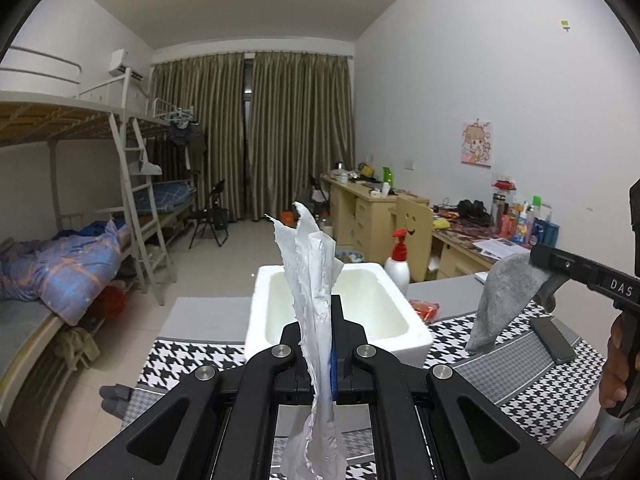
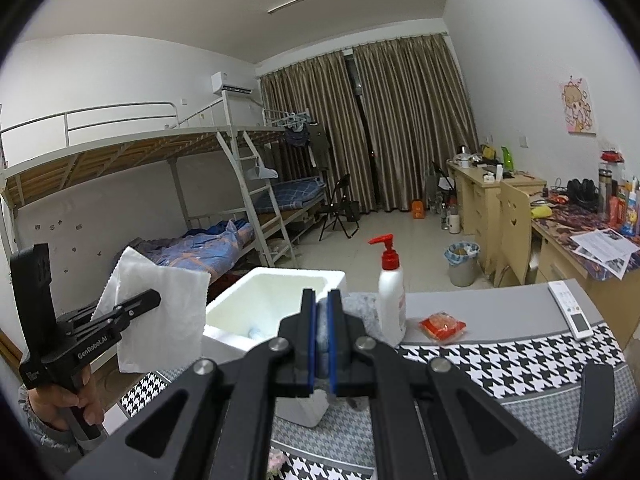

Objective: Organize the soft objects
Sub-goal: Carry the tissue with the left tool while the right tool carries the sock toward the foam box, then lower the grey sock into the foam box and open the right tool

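Left wrist view: the left gripper (image 1: pixel 320 332) is clamped on a crumpled white paper tissue (image 1: pixel 310 264) that stands upright between its 2 black fingers, rising toward 12 o'clock in front of the white rectangular foam box (image 1: pixel 400 300). At 3 o'clock the right gripper (image 1: pixel 536 256) pinches a grey fuzzy cloth (image 1: pixel 500 300), which hangs down over the black-and-white houndstooth tablecloth (image 1: pixel 500 376). A flat black phone-like slab (image 1: pixel 552 340) lies on that cloth just beyond the hanging grey cloth, toward 4 o'clock.

Right wrist view: the blue-padded jaws are pressed tight on the grey cloth at centre. The foam box sits at 10 o'clock of those jaws, its hollow open upward. A white pump bottle with a red nozzle (image 2: pixel 391 296) stands at 1 o'clock, just beside the box. A small red packet (image 2: pixel 442 326) lies at 2 o'clock, and a white remote control (image 2: pixel 570 310) farther toward 3 o'clock.
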Demonstrator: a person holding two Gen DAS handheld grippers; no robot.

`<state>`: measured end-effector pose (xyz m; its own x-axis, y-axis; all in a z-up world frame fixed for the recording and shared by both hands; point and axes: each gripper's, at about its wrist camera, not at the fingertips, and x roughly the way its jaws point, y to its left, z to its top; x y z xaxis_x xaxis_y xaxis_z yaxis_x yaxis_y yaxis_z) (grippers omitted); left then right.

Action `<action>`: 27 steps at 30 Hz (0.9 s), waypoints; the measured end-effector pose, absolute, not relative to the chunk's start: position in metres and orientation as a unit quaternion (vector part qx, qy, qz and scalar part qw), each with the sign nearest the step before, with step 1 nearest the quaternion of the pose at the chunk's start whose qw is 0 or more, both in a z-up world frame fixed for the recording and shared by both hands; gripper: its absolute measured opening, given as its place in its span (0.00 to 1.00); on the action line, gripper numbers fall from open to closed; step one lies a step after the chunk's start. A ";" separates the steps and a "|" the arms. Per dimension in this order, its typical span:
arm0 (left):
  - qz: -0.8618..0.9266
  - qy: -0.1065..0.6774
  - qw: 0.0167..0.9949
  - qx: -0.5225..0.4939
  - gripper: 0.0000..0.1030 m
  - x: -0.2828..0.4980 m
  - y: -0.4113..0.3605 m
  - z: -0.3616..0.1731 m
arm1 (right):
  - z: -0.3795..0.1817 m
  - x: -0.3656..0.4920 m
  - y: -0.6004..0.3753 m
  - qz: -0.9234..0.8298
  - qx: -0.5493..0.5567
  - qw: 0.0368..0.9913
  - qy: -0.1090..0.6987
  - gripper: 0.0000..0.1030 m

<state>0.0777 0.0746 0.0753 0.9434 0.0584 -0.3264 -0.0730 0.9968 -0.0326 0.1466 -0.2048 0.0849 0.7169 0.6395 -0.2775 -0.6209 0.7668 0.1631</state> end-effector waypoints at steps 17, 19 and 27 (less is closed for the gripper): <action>0.080 0.165 0.983 -0.027 0.04 0.071 0.095 0.071 | 0.102 0.158 -0.164 0.369 0.007 0.917 0.151 0.07; 0.085 0.165 0.982 -0.028 0.04 0.069 0.097 0.070 | 0.103 0.158 -0.158 0.372 0.003 0.916 0.150 0.07; 0.100 0.174 0.979 -0.038 0.04 0.066 0.106 0.064 | 0.108 0.158 -0.136 0.385 -0.009 0.911 0.149 0.07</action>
